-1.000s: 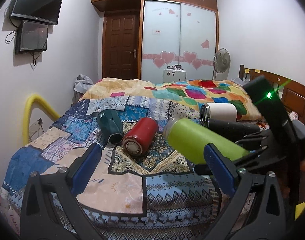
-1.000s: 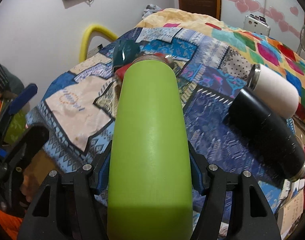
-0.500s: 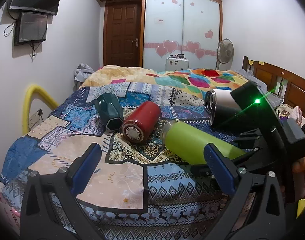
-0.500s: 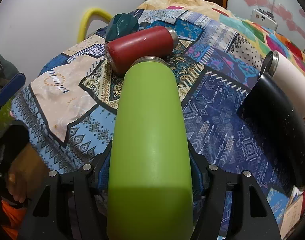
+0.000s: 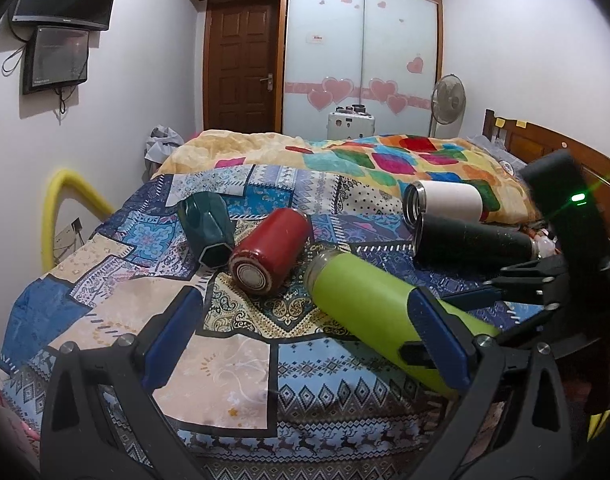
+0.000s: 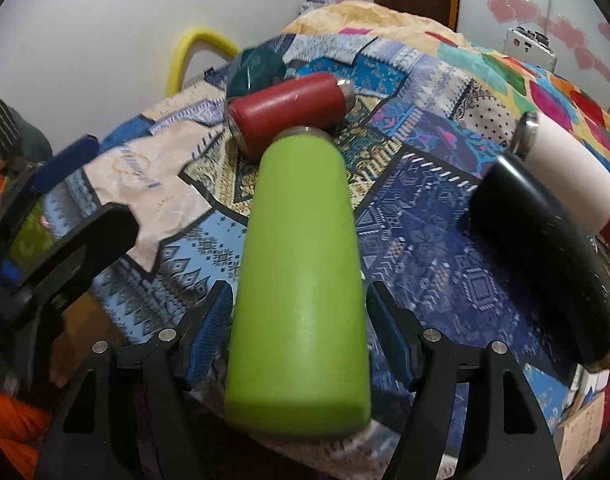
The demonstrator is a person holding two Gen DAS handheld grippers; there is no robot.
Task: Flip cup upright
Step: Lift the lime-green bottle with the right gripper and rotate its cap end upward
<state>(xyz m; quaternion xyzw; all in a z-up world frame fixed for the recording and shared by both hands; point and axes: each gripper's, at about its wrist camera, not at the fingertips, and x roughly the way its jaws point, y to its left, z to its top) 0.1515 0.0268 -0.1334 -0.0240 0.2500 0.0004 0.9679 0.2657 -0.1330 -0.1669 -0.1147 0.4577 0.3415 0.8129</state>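
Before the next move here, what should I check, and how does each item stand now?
1. Green bottle upright: not ok, it lies on the bedspread.
2. Right hand-held gripper clamped on it: not ok, pads straddle it with gaps.
3. Left hand-held gripper free: ok, open and empty.
4. Bottle mouth clear of the red bottle: cannot tell, very close.
5. Bottle capped: cannot tell.

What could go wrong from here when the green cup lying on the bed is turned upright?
1. The right tool's pads stand slightly apart from the green cup; lifting before closing could let it slip.
2. Its mouth end lies close to the red cup, so swinging it up may set that one rolling.
3. The quilt looks soft and wrinkled; the tall cup might topple once stood.
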